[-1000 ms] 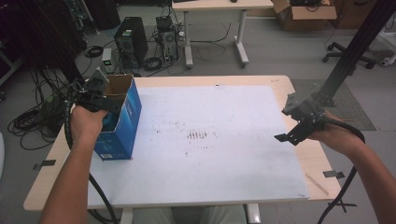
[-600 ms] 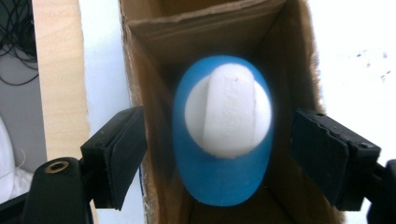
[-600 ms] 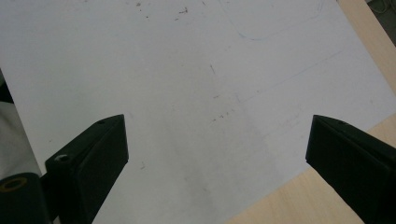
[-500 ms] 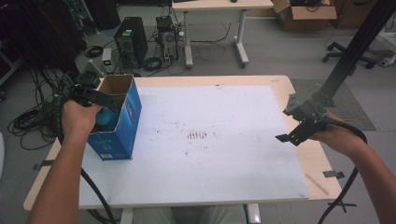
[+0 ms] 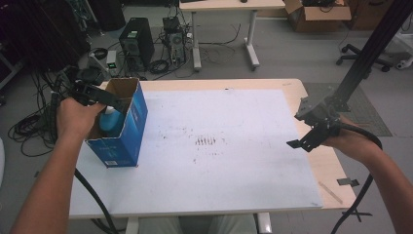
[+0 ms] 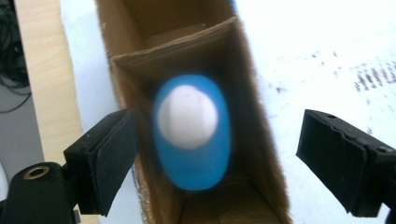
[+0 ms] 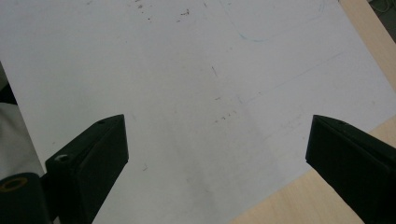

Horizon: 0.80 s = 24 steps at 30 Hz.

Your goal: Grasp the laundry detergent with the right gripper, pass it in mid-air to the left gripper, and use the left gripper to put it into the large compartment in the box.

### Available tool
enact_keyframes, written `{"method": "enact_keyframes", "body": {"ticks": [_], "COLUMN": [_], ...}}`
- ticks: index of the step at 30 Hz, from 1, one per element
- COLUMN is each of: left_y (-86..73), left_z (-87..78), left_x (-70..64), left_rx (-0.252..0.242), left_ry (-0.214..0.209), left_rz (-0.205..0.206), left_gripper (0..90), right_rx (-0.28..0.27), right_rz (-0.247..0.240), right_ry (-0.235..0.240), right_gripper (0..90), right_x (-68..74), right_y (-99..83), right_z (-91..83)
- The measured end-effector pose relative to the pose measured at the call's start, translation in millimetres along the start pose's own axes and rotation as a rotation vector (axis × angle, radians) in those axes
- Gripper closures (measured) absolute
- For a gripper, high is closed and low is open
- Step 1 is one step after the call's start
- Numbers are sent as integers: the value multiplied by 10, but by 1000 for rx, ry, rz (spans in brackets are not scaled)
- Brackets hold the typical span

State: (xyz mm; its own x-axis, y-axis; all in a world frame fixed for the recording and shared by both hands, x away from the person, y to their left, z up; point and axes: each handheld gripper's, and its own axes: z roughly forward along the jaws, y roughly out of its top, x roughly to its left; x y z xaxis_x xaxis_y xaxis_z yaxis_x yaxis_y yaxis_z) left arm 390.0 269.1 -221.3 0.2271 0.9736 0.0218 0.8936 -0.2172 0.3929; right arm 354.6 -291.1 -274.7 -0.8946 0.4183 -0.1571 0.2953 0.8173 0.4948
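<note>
The open-topped blue cardboard box stands upright near the left edge of the white sheet that covers the pale wooden table. Inside the box sits a blue bottle with a white round cap, blurred in the left gripper view and partly seen over the box rim from above. The left gripper, held in the person's left hand, hovers over the box opening, jaws spread wide and grasping nothing, one on either side of the bottle. Well apart from the box, at the sheet's right edge, the right gripper hangs released above bare sheet.
</note>
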Motion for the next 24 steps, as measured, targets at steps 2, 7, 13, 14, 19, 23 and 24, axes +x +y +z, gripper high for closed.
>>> {"method": "enact_keyframes", "body": {"ticks": [2, 7, 13, 14, 19, 23, 24], "left_y": [9, 33, 59, 62, 84, 104, 110], "left_z": [-30, -100, -206, -222, -283, -308, -312], "left_x": [-39, -161, -333, -361, -493, -591, -610], "left_rx": [-2, -2, -11, -11, -5, -2, -1], "left_ry": [-6, -35, -51, -54, -69, -73, -75], "left_rz": [24, 86, 170, 184, 239, 283, 290], "left_gripper": [124, 100, 92, 92, 93, 92, 92], "right_rx": [2, 5, 7, 7, 8, 8, 9], "right_rz": [0, 1, 8, 7, 8, 7, 8], "right_ry": [1, 2, 2, 2, 2, 3, 3], "right_gripper": [54, 55, 54, 55, 55, 54, 54], "right_x": [0, 0, -3, -2, 2, 10, 11], "right_y": [1, -4, -7, -6, -1, 4, 4], "right_z": [1, 4, -3, -4, -14, -20, -22]}}
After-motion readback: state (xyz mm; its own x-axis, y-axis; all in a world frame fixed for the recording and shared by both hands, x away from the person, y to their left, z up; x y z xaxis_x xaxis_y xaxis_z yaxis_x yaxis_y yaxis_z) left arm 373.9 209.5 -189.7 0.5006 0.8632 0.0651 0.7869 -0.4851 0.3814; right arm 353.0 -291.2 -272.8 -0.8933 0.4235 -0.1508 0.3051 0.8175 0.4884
